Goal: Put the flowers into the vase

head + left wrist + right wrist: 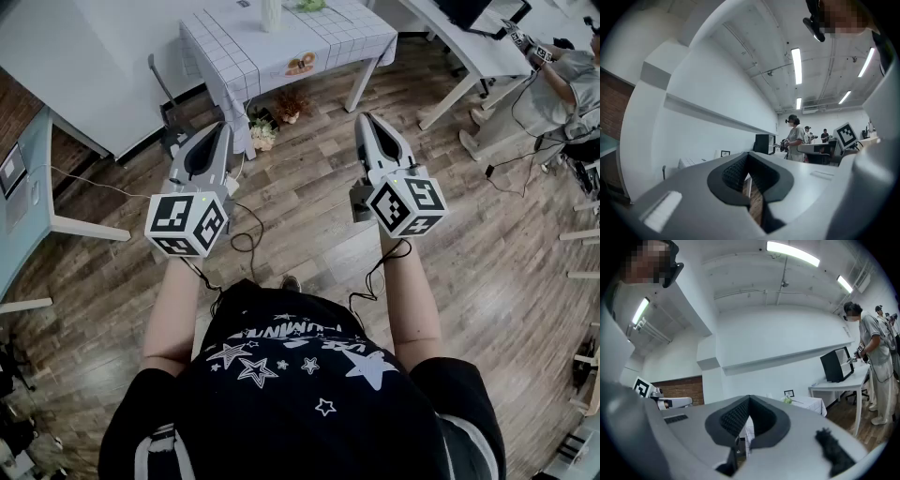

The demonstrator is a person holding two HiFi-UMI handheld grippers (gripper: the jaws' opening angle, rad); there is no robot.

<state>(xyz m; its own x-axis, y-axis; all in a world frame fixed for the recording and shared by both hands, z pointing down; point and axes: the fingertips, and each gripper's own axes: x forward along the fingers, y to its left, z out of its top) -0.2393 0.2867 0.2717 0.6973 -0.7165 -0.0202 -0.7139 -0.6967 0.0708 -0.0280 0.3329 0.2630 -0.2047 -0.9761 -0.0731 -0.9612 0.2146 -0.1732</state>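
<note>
A person stood on a wooden floor [300, 202] and held the left gripper [221, 129] and the right gripper [365, 118] out level and side by side, seemingly a ready pose before any reach. Each gripper's own view showed its jaws pressed fully together with nothing between them. Well ahead of both pairs of jaws stood a bench [281, 47] draped in white checked fabric. At its far edge, farthest from the jaws, a pale vase [271, 13] stood upright. Green flowers [311, 5] lay just beside it on the bench top, apparently set out there to be picked up. Nearer the jaws, on the floor at the foot of the bench, sat two small bunches [263, 134]; whether they belonged to the task could not be told. Nothing was held or touched, so the task looked not yet begun. The person would probably need to step closer and spread one pair of jaws before taking a stem.
</note>
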